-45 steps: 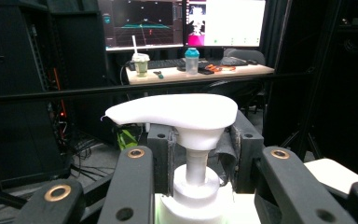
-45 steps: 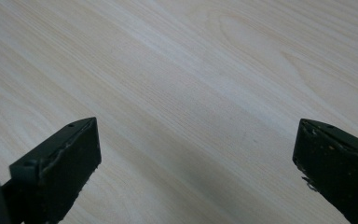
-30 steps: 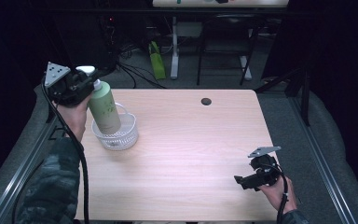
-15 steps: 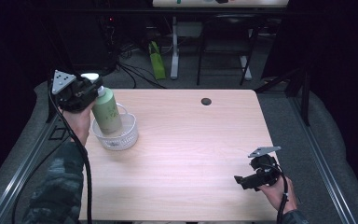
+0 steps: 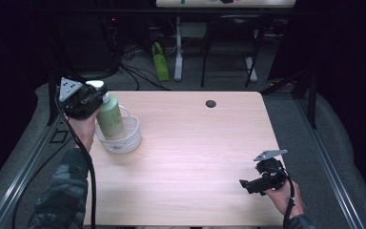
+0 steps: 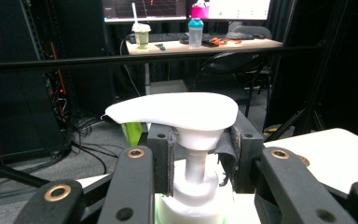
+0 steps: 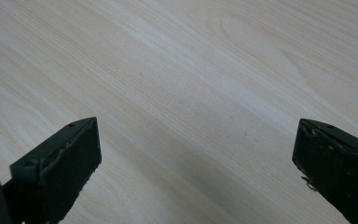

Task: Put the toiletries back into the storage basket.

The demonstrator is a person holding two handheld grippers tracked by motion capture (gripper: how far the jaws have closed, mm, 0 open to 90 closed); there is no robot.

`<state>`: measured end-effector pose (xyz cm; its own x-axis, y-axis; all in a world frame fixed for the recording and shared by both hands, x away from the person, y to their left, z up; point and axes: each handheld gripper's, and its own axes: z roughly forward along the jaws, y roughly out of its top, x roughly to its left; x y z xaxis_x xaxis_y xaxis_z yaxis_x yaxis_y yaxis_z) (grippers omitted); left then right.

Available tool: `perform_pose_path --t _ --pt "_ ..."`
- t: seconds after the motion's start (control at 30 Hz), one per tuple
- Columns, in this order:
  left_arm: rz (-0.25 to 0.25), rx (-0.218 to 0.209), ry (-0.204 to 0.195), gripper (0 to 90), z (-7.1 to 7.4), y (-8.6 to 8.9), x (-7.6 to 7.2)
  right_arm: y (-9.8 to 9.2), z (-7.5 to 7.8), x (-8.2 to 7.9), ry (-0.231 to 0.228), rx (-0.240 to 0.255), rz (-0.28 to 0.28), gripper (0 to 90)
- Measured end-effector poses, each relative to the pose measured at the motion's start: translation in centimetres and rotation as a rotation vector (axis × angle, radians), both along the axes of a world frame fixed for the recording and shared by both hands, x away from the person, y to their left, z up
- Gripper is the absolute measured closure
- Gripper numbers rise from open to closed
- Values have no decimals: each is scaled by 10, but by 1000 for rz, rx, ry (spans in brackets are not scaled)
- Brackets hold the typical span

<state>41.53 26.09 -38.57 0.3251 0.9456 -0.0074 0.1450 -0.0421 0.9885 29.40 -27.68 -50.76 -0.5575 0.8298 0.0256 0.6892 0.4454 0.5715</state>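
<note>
A green pump bottle [image 5: 109, 118] with a white pump head [image 6: 177, 112] stands tilted inside a white mesh basket [image 5: 126, 141] at the table's left. My left gripper [image 5: 97, 98] is shut on the bottle's white neck [image 6: 196, 168] just under the pump head, its pads [image 6: 164, 158] pressing on both sides. My right gripper [image 5: 246, 184] hovers low over the bare wood near the table's front right corner, jaws wide apart with nothing between them; its fingers [image 7: 60, 168] frame plain tabletop.
The light wooden table [image 5: 195, 152] has a dark round grommet [image 5: 211, 103] near its far edge. Behind the table are cables, desk legs and a green object [image 5: 160, 62] on the floor. A far desk [image 6: 200, 44] carries cups and monitors.
My left gripper has lowered the green bottle, so its base now sits down in the white basket. The right gripper has stayed where it was.
</note>
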Motion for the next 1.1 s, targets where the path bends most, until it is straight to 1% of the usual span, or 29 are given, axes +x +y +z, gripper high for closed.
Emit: perform_pose_path --t 0.17,0.33,0.4,0.5,0.77,0.9,1.07,1.1 --pt "8 -8 8 675 -6 -1 1 0 0 0 0 2 -1 5" --pt "12 1 14 675 -12 -2 2 0 0 0 1 2 0 5" --pt "4 7 14 675 -15 -2 2 0 0 0 -1 5 -1 5" --pt "4 2 15 675 -17 -2 2 0 0 0 -2 6 -3 5" --pt "3 13 29 675 -23 -4 5 0 1 -1 -8 7 -3 5" --pt "3 8 28 675 -26 -5 6 0 1 -1 -9 8 -4 4" --pt "3 9 43 674 -29 -4 7 0 1 -1 -9 8 -4 4" --pt "5 8 40 674 -30 -4 7 0 1 -1 -10 8 -3 4"
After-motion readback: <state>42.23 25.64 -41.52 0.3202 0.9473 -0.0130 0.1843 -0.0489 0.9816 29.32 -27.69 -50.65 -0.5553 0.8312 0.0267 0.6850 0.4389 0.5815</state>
